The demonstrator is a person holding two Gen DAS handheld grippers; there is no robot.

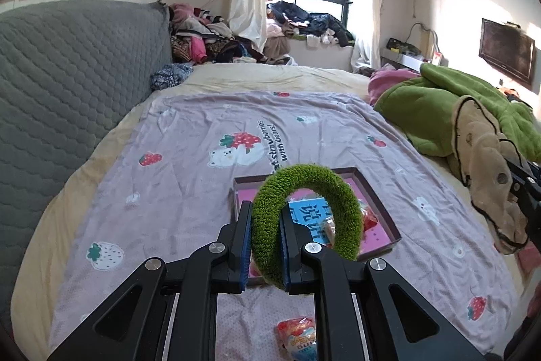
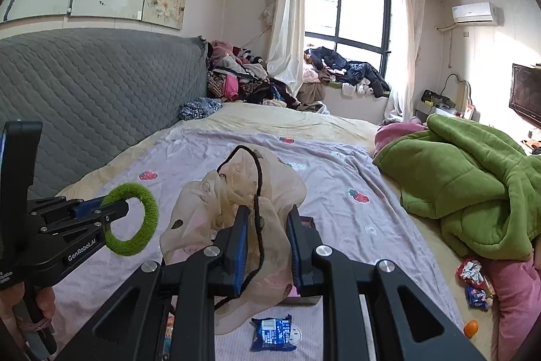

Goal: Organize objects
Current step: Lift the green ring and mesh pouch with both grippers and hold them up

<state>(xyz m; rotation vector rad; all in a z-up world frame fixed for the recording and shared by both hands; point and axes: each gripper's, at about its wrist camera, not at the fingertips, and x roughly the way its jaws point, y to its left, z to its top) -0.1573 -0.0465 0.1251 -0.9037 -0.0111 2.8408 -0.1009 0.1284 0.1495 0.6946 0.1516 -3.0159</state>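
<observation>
My left gripper (image 1: 265,225) is shut on a fuzzy green ring (image 1: 307,219) and holds it above a shallow pink-lined box (image 1: 378,202) on the bed; the ring also shows in the right wrist view (image 2: 133,219). The box holds a blue card (image 1: 309,219) and a red snack packet (image 1: 370,219). My right gripper (image 2: 267,239) is shut on a beige sheer scarf with a dark cord (image 2: 236,192), held up above the bed; the scarf also shows at the right in the left wrist view (image 1: 487,164).
A lilac strawberry-print sheet (image 1: 189,158) covers the bed. A red snack packet (image 1: 297,337) and a blue snack packet (image 2: 274,334) lie near the front edge. A green quilt (image 2: 473,185) is heaped at the right, with more packets (image 2: 473,283) and an orange (image 2: 471,328) beside it. A grey headboard (image 1: 67,90) stands at the left.
</observation>
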